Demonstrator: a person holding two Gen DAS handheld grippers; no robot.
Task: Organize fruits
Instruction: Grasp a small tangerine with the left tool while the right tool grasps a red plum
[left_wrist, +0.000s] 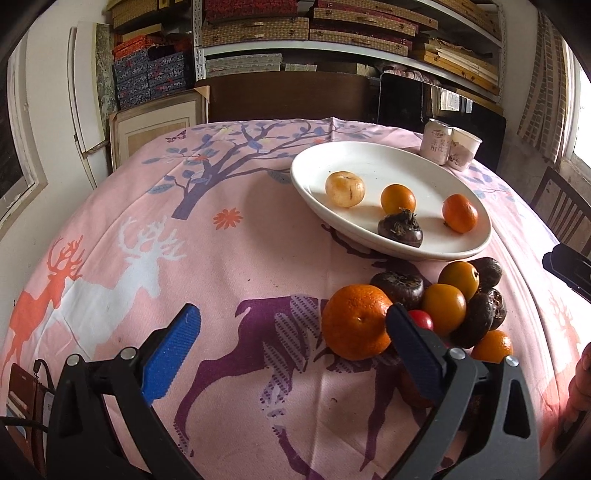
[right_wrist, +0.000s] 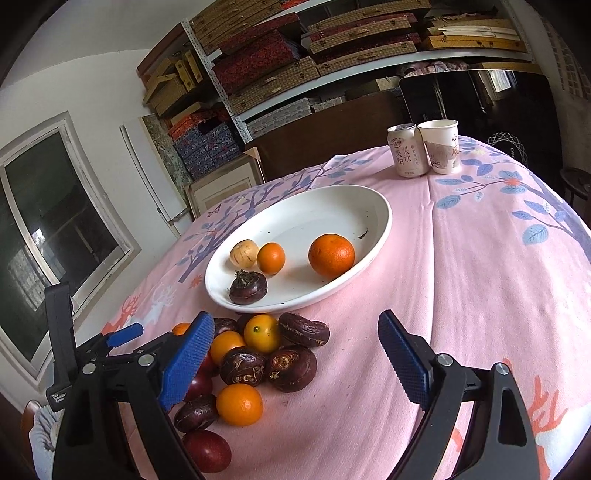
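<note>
Left wrist view: fruit pile (left_wrist: 443, 306) sits on the pink tablecloth (left_wrist: 221, 258) at about 3 o'clock of frame centre, just below the white plate (left_wrist: 321, 162). Pile has oranges, dark brown chestnut-like fruits and a small red one, all touching. Big orange (left_wrist: 354, 321) is at the pile's 9 o'clock edge, just beside the right finger of the left gripper (left_wrist: 293, 354). Left gripper fingers wide apart, nothing between them, only cloth. Plate holds four pieces: pale yellow fruit (left_wrist: 344, 188), two small oranges, one dark fruit (left_wrist: 400, 232) near the front rim. Right wrist view: same pile (right_wrist: 255, 362) at 7 o'clock of the plate (right_wrist: 373, 206), partly behind the left finger of the right gripper (right_wrist: 295, 362). Right gripper fingers wide, holding nothing; bare cloth between them. Can (right_wrist: 406, 151) and paper cup (right_wrist: 441, 147) stand touching at 1 o'clock beyond the plate. Shelves of boxes (right_wrist: 277, 62) behind the table at 12 o'clock; window (right_wrist: 55, 221) at 9 o'clock.
</note>
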